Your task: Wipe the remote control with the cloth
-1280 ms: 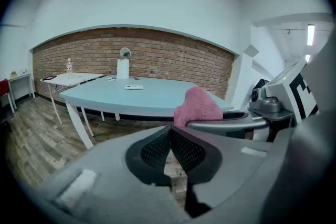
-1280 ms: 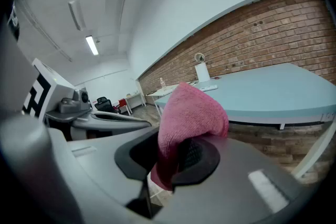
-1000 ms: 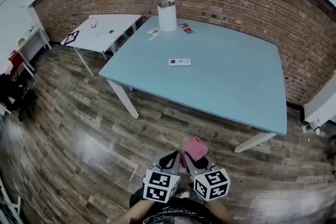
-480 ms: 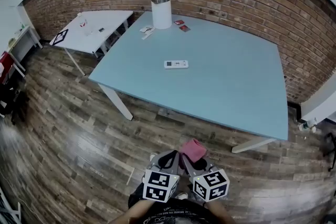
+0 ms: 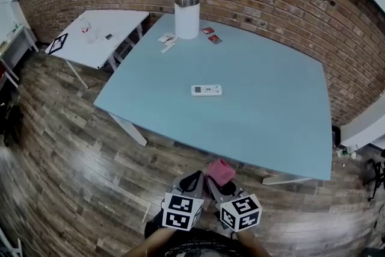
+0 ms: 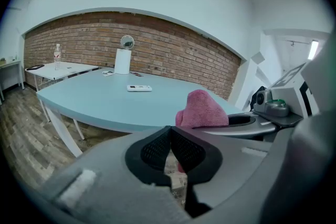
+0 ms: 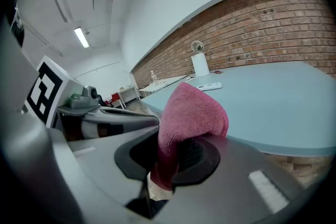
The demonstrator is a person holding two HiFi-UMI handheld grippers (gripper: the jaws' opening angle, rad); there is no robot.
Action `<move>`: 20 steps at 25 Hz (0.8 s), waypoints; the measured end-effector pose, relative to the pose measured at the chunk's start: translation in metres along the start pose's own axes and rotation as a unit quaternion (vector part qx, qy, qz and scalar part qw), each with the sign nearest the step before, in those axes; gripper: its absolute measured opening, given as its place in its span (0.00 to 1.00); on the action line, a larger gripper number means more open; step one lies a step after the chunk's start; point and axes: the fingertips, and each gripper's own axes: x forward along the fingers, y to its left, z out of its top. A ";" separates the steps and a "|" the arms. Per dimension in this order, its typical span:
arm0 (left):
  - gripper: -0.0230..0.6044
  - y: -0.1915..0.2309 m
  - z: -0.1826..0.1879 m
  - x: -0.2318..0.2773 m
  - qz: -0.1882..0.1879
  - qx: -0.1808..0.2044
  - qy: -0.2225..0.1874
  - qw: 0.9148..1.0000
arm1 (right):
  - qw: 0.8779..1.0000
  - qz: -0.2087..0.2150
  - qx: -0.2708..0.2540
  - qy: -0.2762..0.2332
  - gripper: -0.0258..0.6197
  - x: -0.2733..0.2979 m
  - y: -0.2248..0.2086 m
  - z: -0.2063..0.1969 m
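1. Both grippers and the head camera have advanced toward the table [image 5: 271,129] over the last second. Its near edge now sits closer to the grippers in the head view, with less wooden floor [image 5: 72,147] between them.
2. My read: this is the approach phase. Nothing has touched the remote control [image 5: 206,90] and wiping has not started. The grippers are short of the near edge and the remote is well beyond them.
3. Left gripper [image 5: 194,180]: jaws fully together with nothing between them. It is low in the head view, just beside the right one, and aimed at the table.
4. Right gripper [image 5: 216,185]: clamped on the pink cloth [image 5: 220,171]. A folded lobe sticks up and forward past the jaws, and the tail hangs down between the pads. The grip looks good enough to wipe with.
5. Remote position: flat on the blue top, roughly mid-table and slightly left of centre. It is well apart from the white canister [image 5: 187,16] at the far edge.
6. Remote orientation: the long axis runs left-right across the head view, broadside to the approach. A darker patch sits toward its left end and may be the display. It is too small to call which end is the front.
7. Judgement: the wipe stroke should run left-right along that axis, and the free left gripper could pin one end.
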 end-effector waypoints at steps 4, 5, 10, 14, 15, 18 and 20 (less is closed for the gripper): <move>0.04 0.028 0.023 0.016 -0.012 -0.005 -0.003 1.000 | 1.000 -0.010 -0.003 0.005 0.14 0.029 -0.005 0.023; 0.04 0.035 0.028 0.020 -0.015 -0.005 -0.003 1.000 | 1.000 -0.013 -0.005 0.006 0.14 0.035 -0.006 0.028; 0.04 0.062 0.052 0.040 -0.030 -0.003 -0.007 1.000 | 0.999 -0.029 -0.011 0.011 0.14 0.063 -0.015 0.052; 0.04 0.086 0.070 0.055 -0.039 0.017 -0.006 0.999 | 0.999 -0.047 -0.013 0.006 0.14 0.083 -0.025 0.072; 0.04 0.092 0.075 0.059 -0.042 0.027 -0.004 0.999 | 0.999 -0.052 -0.012 0.005 0.14 0.088 -0.028 0.077; 0.04 0.106 0.093 0.072 -0.055 0.062 -0.004 0.997 | 0.998 -0.063 -0.002 0.000 0.14 0.100 -0.035 0.088; 0.04 0.113 0.105 0.082 -0.063 0.093 -0.006 0.994 | 0.997 -0.072 0.006 -0.004 0.14 0.105 -0.041 0.093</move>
